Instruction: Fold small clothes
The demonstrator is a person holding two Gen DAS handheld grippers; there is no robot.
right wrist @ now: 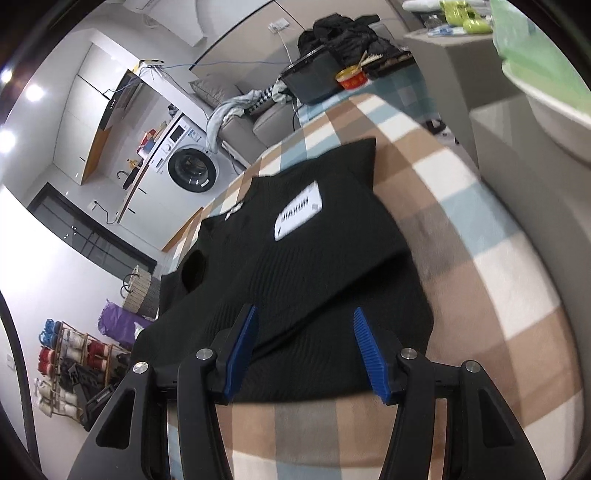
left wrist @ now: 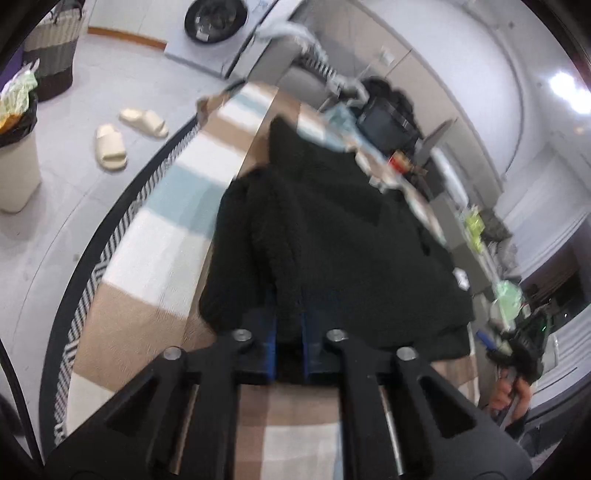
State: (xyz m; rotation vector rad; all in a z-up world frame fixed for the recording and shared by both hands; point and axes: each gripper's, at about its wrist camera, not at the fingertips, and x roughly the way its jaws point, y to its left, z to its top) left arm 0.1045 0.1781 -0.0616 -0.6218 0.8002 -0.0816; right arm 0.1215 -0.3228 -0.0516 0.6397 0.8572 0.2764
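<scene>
So from the left gripper's camera, the black garment is spread over the checked blanket, and the two blue pads are pinched together on a bunched fold of its near edge, so that one's clamped on the fabric. It's pretty blurry here. Off the side of the blanket there's a pair of cream slippers on the floor and a washing machine further back. From the right gripper's camera, the same black garment lies flat with a white label facing up. This gripper's blue pads stand well apart over the near hem; I can't tell if they touch it, but nothing is pinched. The washing machine shows at the back, a shoe rack down at the left.
</scene>
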